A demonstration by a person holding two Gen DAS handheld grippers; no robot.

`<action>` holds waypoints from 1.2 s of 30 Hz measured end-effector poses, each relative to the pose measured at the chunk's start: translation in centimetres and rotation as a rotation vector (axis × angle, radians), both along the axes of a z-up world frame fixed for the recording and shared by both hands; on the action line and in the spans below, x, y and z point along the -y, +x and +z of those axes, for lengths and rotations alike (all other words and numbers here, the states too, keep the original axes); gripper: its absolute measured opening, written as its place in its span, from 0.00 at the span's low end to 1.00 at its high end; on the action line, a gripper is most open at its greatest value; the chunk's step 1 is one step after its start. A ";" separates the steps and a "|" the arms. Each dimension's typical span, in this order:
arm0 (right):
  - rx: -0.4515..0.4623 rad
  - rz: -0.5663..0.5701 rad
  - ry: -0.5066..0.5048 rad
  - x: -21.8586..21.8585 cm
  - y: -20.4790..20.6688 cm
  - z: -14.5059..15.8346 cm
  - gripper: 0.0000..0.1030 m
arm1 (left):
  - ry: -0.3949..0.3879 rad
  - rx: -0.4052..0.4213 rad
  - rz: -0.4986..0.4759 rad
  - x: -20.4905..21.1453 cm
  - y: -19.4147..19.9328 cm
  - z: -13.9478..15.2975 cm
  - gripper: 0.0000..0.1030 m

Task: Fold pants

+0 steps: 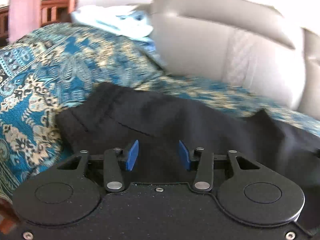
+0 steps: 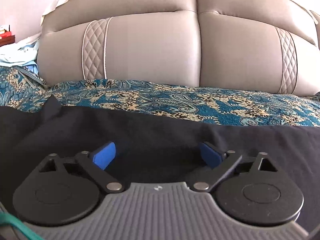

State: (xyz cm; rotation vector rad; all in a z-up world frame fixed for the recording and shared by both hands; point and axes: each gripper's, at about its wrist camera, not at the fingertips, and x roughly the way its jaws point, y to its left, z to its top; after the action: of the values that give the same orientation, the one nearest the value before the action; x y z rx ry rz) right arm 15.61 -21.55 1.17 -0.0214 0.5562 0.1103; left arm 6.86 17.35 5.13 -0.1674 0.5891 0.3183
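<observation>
Dark navy pants [image 1: 152,116] lie spread on a bed with a blue and cream patterned cover [image 1: 50,66]. In the left wrist view their waistband end with a pocket seam is at the left. My left gripper [image 1: 158,154] is open, its blue pads [image 1: 132,156] low over the dark cloth with nothing between them. In the right wrist view the pants [image 2: 160,132] fill the lower half. My right gripper [image 2: 160,156] is open wide over the cloth, its blue pads [image 2: 105,155] apart and empty.
A padded beige headboard [image 2: 152,48] rises just behind the bed cover [image 2: 180,100]. A pile of white and light blue cloth [image 1: 116,22] lies at the back left near the headboard [image 1: 230,46]. Wooden furniture [image 1: 52,10] stands beyond the bed's left side.
</observation>
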 end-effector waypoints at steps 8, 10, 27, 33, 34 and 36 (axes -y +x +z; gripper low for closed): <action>-0.032 0.068 -0.031 0.3 -0.2 0.2 1.00 | 0.085 0.019 -0.016 2.8 6.4 1.1 0.34; -0.040 0.089 -0.036 0.6 -0.1 0.4 1.00 | 0.141 -0.004 -0.028 4.3 8.4 0.5 0.35; -0.051 -0.223 -0.030 21.4 1.0 1.1 1.00 | 0.415 -0.105 0.171 5.2 9.9 -4.0 0.38; -0.051 -0.432 0.014 28.4 0.6 1.0 1.00 | 0.436 -0.108 0.169 5.3 10.2 -4.1 0.38; -0.052 -0.465 0.005 29.1 0.6 1.0 1.00 | 0.436 -0.108 0.168 5.3 10.1 -4.1 0.38; -0.055 -0.502 0.001 29.9 0.4 1.0 1.00 | 0.436 -0.109 0.168 5.3 10.1 -4.1 0.38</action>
State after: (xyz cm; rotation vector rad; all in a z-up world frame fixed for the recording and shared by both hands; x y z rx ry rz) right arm 15.99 -51.45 2.15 0.1224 0.6014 -0.3786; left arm 16.99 12.08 1.07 0.2232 0.6005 0.6128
